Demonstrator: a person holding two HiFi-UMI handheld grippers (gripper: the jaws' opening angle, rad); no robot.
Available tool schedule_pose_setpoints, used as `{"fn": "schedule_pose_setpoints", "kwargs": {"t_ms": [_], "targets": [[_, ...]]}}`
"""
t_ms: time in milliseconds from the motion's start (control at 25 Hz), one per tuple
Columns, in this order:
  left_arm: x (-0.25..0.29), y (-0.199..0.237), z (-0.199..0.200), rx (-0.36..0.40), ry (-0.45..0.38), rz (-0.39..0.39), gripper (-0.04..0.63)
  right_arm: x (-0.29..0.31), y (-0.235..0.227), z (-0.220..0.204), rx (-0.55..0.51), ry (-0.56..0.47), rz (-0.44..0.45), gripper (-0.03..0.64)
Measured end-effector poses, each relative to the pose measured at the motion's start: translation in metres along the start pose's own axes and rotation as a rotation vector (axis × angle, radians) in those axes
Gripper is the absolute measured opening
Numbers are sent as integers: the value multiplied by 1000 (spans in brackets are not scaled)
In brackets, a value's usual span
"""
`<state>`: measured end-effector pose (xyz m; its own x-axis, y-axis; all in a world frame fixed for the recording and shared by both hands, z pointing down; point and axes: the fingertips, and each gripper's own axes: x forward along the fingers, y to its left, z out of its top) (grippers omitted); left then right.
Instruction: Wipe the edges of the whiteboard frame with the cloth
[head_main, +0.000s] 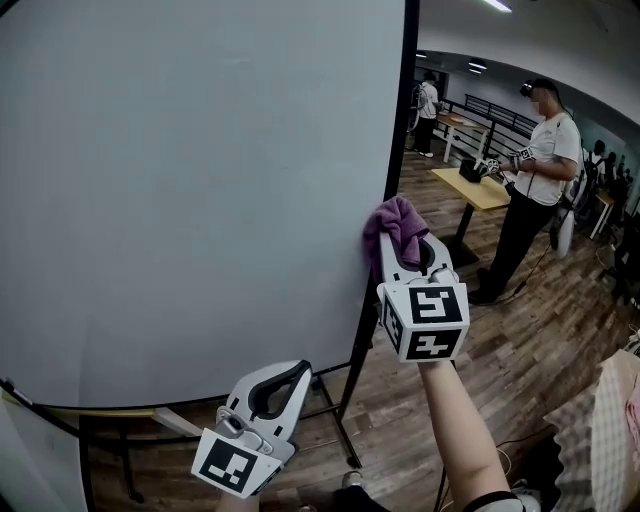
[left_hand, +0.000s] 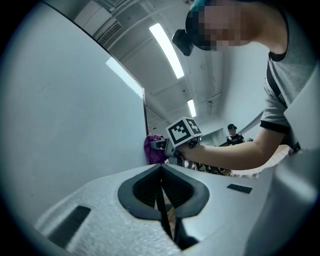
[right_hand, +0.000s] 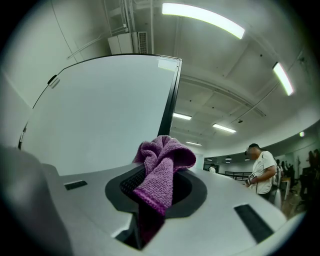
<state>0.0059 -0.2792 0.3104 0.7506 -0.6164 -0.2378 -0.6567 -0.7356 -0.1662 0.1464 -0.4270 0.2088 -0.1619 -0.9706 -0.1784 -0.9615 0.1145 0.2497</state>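
Right gripper (head_main: 408, 252): jaws are clamped on a purple cloth (head_main: 397, 228). In the right gripper view the cloth (right_hand: 162, 170) is pinched between the jaws, with a bunched fold sticking up above them and a tail hanging down into the gap.

Cloth position: in the head view it sits against the black frame (head_main: 402, 120) on the right vertical edge of the whiteboard (head_main: 200, 180), about two thirds of the way down that edge. The left gripper view shows the cloth (left_hand: 152, 149) right at the same edge.

Left gripper (head_main: 288, 378): held low, below the board's bottom edge and well apart from the cloth. Its own view shows the jaws (left_hand: 162, 195) closed together with nothing between them.

Surroundings: the board's dark stand legs (head_main: 340, 410) rest on a wooden floor (head_main: 520, 350). In the background a person (head_main: 540, 170) stands beside a table (head_main: 475, 190).
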Motion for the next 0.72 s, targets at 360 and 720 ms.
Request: {"fn": "schedule_pose_setpoints", "kwargs": {"t_ms": [360, 720], "targets": [[-6, -2, -3, -20, -1, 2, 17, -5, 11, -31, -7, 67, 4, 69], [-10, -1, -10, -18, 4, 13, 17, -11, 19, -56, -2, 105, 2, 71]]}}
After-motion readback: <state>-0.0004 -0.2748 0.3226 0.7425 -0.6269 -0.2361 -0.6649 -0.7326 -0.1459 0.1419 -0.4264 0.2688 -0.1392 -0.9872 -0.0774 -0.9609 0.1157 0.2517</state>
